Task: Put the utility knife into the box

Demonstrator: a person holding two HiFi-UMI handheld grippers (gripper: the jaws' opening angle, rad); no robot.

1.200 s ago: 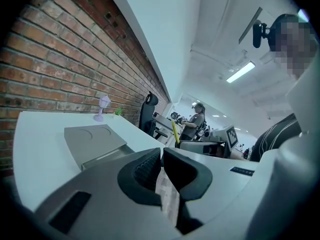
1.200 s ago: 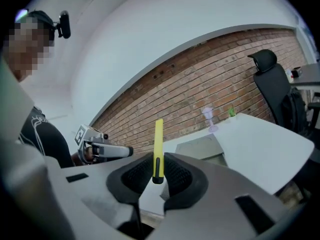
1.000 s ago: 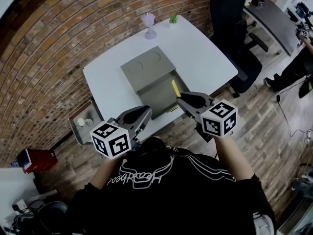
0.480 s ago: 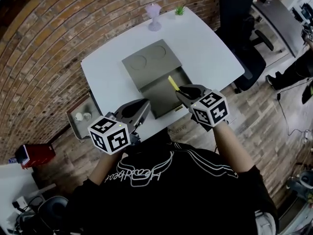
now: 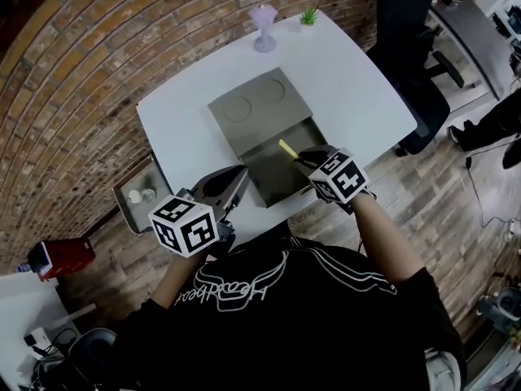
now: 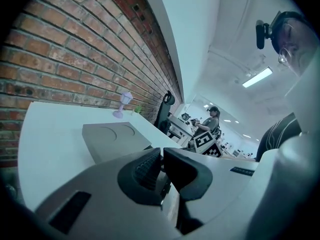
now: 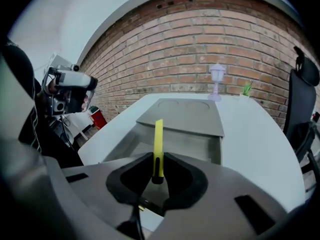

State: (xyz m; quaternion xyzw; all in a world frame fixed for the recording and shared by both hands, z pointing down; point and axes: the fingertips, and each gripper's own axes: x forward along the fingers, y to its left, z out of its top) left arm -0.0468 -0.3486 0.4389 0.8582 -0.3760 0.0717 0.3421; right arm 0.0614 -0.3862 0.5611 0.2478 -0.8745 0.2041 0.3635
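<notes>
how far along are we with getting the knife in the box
Done: the box is open and the right gripper is shut on the yellow utility knife. In hand: the knife hangs over the open compartment. To do: lower it in and let go. The left gripper is shut and empty.

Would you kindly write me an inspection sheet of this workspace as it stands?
Surface: white table, carrying the box and two ornaments.
Job's things: grey box, lid slid back, compartment open; yellow utility knife held over the opening, not yet set down.
Clutter: purple lamp and small green plant at the far edge.
Grippers: right tool shut on the utility knife; left tool shut, empty.
Cables: one thin lead on the floor at right.
Surroundings: brick wall, wooden floor, black chair.
</notes>
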